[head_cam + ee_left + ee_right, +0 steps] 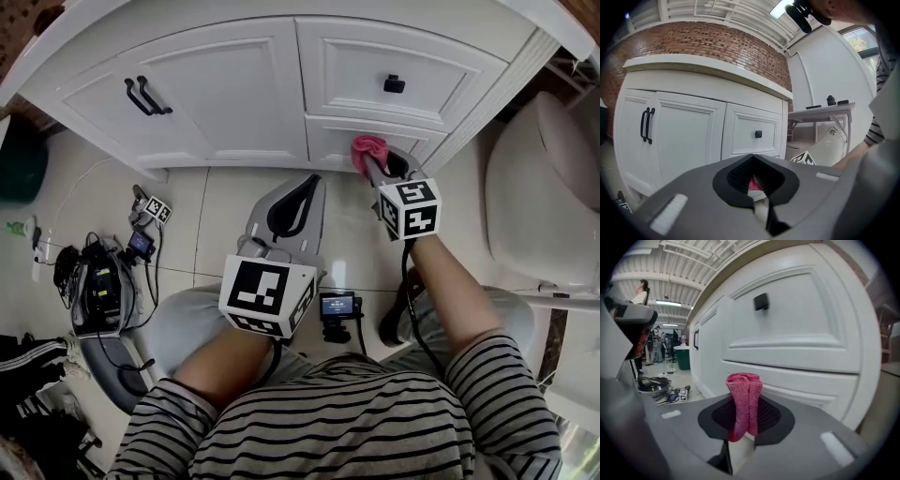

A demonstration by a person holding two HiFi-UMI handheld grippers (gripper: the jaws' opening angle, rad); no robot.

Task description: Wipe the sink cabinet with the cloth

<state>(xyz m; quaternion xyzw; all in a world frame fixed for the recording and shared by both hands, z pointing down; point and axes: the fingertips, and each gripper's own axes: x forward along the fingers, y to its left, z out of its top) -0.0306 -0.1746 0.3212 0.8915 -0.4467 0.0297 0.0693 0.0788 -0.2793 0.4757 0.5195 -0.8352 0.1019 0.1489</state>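
The white sink cabinet (pixel 234 94) fills the top of the head view, with two black door handles (pixel 147 96) and a black drawer knob (pixel 394 84). My right gripper (pixel 372 161) is shut on a pink cloth (pixel 368 148), whose bunched tip meets the lower drawer front. In the right gripper view the cloth (pixel 744 399) stands up between the jaws, close to the cabinet (pixel 797 333). My left gripper (pixel 295 202) hangs shut and empty over the floor tiles, left of the right one. Its own view faces the cabinet (pixel 684 136).
A white toilet (pixel 544 187) stands close on the right. A green bin (pixel 19 159) is at the far left. Cables and devices (pixel 98 281) and a marker cube (pixel 155 208) lie on the floor at left. A small camera (pixel 337 306) sits between my knees.
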